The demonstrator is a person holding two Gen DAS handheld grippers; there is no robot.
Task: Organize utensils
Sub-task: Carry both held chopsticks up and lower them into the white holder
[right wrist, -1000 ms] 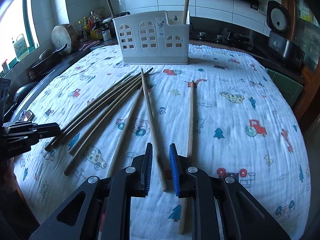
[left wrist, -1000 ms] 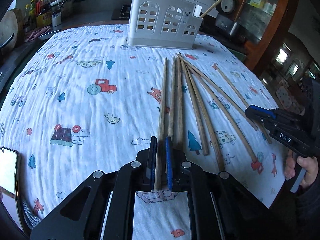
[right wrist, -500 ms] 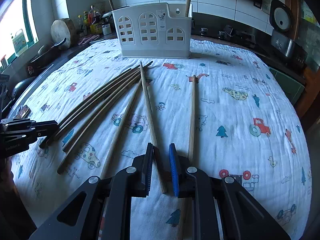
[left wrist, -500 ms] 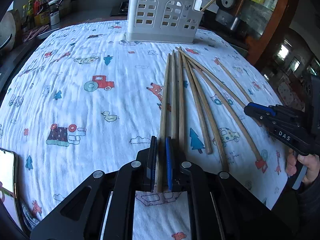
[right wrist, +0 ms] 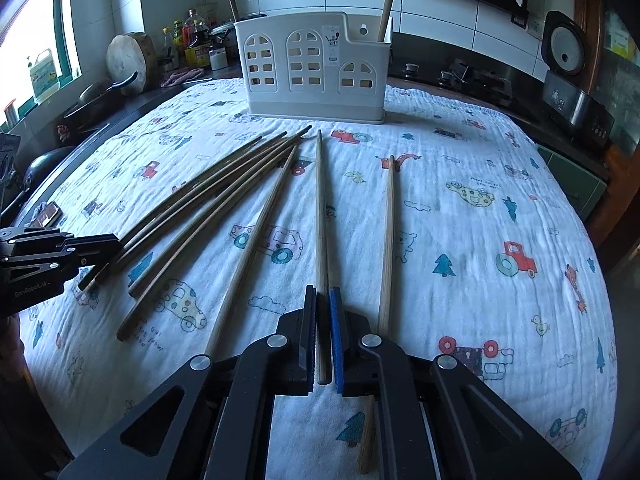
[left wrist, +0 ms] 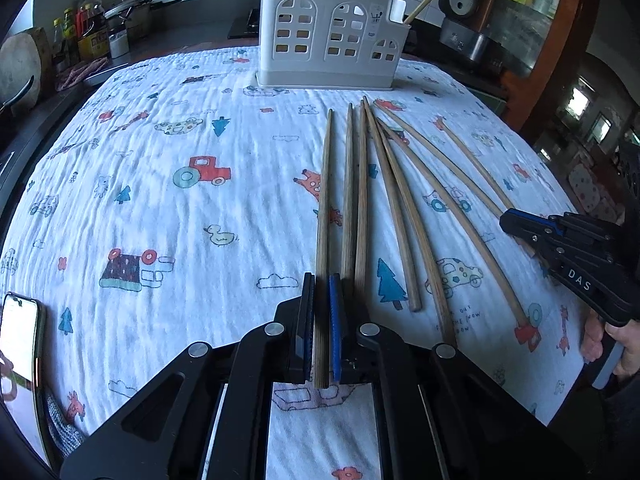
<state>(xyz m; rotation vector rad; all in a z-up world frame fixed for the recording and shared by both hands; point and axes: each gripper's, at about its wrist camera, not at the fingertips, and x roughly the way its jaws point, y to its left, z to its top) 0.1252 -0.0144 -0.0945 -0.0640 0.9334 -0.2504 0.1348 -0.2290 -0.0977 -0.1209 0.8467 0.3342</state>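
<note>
Several long wooden chopsticks lie on a white cartoon-print cloth [left wrist: 160, 208]. My left gripper [left wrist: 321, 284] is shut on the near end of the leftmost chopstick [left wrist: 325, 184], which lies flat. My right gripper [right wrist: 323, 296] is shut on the near end of another chopstick [right wrist: 320, 208], also lying on the cloth [right wrist: 480, 208]. A white perforated utensil holder [left wrist: 332, 36] stands at the far edge, also in the right wrist view [right wrist: 314, 64], with a chopstick [right wrist: 386, 0] standing in it.
A phone [left wrist: 18, 340] lies at the cloth's near left corner. Bottles, a pan and a round wooden block [right wrist: 130, 58] stand on the counter at the back left. A rice cooker [right wrist: 564, 46] and stove sit at the back right.
Both grippers have closed down on their chopsticks; the right jaws were clearly apart a second ago. Both moved slightly forward toward the holder.
</note>
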